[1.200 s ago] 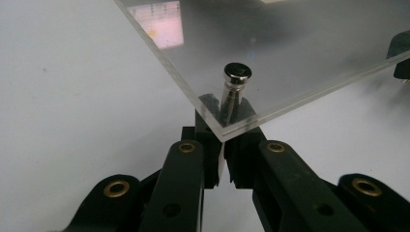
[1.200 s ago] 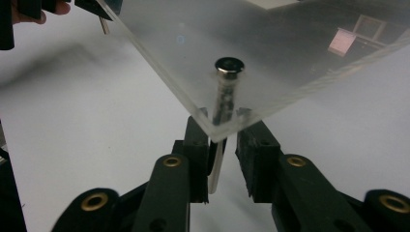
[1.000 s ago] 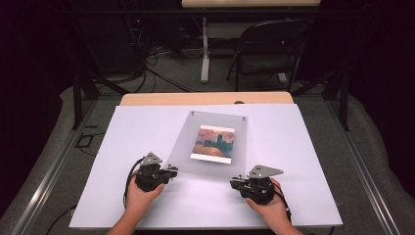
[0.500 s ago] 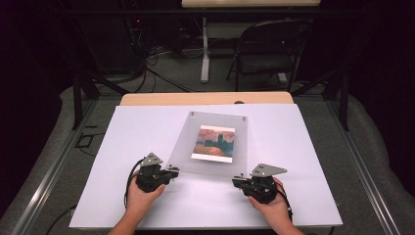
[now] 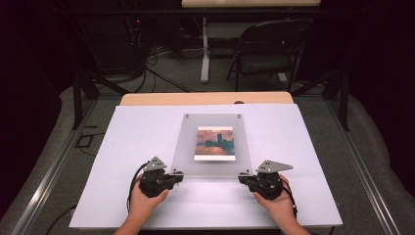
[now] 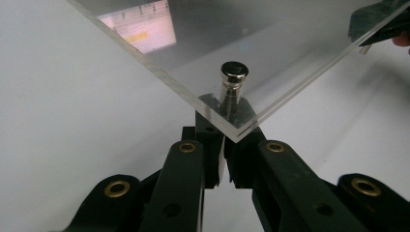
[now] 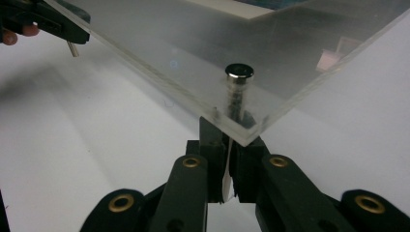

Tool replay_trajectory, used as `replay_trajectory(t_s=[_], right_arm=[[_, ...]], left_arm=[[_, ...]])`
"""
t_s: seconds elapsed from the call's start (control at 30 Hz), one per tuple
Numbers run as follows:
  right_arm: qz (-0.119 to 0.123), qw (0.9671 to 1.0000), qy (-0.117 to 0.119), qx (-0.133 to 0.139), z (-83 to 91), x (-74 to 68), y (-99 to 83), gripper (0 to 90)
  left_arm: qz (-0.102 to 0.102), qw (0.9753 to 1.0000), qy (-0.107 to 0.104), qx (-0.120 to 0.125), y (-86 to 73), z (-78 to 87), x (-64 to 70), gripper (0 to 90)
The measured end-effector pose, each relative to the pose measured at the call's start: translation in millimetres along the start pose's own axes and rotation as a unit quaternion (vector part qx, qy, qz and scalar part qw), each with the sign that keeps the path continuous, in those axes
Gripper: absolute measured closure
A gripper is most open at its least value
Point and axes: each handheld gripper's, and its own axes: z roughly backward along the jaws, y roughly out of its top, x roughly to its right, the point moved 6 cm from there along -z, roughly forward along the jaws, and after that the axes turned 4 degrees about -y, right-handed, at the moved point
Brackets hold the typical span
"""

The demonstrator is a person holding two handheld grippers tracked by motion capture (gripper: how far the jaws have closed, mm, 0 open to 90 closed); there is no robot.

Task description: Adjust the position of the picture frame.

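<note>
- One clear plastic frame (image 5: 211, 144) lies flat near the middle of the white table (image 5: 122, 147); one small landscape picture (image 5: 215, 143) sits inside it.
- Four metal bolts at the frame's corners: two at the far edge (image 5: 187, 116), two at the near corners.
- Two tongs, one per hand, both at the near edge of the frame.
- Left tongs (image 5: 177, 175) at the frame's near-left corner. In the left gripper view the left tongs (image 6: 224, 145) are narrowed around the shaft of the corner bolt (image 6: 234, 77), below the clear sheet; only a thin slit shows between the two black jaws.
- Right tongs (image 5: 243, 178) at the frame's near-right corner. In the right gripper view the right tongs (image 7: 227, 147) are closed down the same way on that corner's bolt (image 7: 239, 77), under the sheet's edge.
- Table: white top, with a strip of bare wood (image 5: 205, 98) showing past the frame's far edge.
- Room beyond the frame: dark, with grey carpet, one black folding chair (image 5: 268, 54), cables on the floor and a table leg.
- Left hand (image 5: 147, 198) and right hand (image 5: 278, 198) come in from the table's near edge, each cupping its tool from behind, with the jaws pointing inward toward the frame's corners.
</note>
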Motion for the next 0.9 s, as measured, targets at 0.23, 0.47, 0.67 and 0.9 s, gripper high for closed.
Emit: replay_trajectory(t_s=[0.23,0.47,0.67,0.9], right_arm=[[-0.001,1.0,0.004,-0.001,-2.8,5.4,4.8,85.4],[-0.008,1.0,-0.002,0.0,-12.5,12.5,16.4,85.4],[-0.011,0.9999,-0.007,0.001,-24.3,18.2,27.9,85.3],[-0.034,0.9992,-0.02,0.003,-34.6,31.5,37.2,85.3]], left_arm=[[0.005,1.0,-0.001,0.005,1.8,0.4,-0.5,85.2],[0.012,0.9998,0.01,0.013,12.3,-2.2,-12.8,85.2],[0.024,0.9994,0.021,0.015,22.5,-6.5,-27.8,85.1],[0.028,0.9991,0.026,0.017,34.2,-16.9,-36.2,85.1]])
